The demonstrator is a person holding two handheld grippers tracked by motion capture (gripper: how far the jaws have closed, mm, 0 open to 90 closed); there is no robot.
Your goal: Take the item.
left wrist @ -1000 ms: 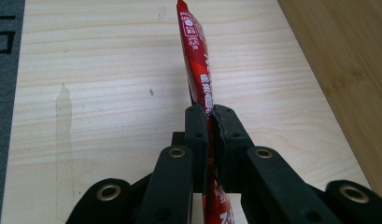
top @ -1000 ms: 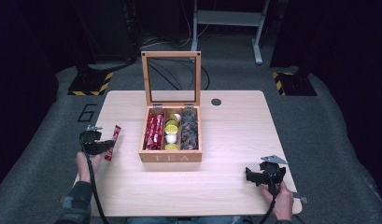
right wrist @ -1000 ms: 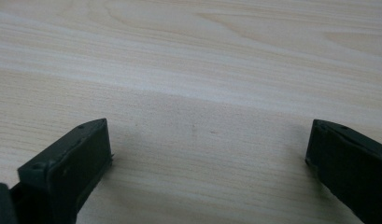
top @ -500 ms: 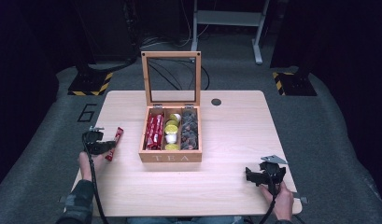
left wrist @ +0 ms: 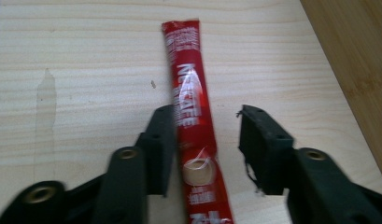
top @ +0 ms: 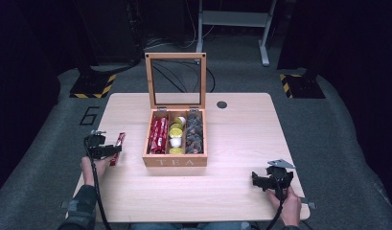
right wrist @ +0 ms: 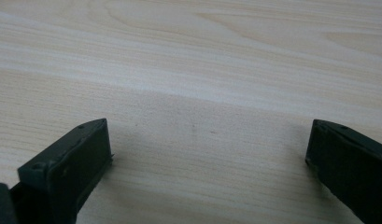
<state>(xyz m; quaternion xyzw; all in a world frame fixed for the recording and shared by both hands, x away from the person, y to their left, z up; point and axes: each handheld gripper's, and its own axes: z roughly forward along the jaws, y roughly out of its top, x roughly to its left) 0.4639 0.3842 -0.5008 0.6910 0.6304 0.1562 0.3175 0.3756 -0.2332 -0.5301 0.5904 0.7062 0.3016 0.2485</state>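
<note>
Left gripper point(left wrist: 205, 140) jaws have just been opening, now spread around a red coffee stick point(left wrist: 193, 116) lying flat on the table point(left wrist: 86, 70). Light, thin, crinkly and slick, it likely pinches best mid-length. At three o'clock stands the tea box point(top: 175, 162).

The red coffee stick sachet point(left wrist: 192, 116) reads "NESCAFE" in white; the wooden box point(top: 175, 162) front reads "TEA"; the floor point(top: 89, 115) shows "6".
</note>
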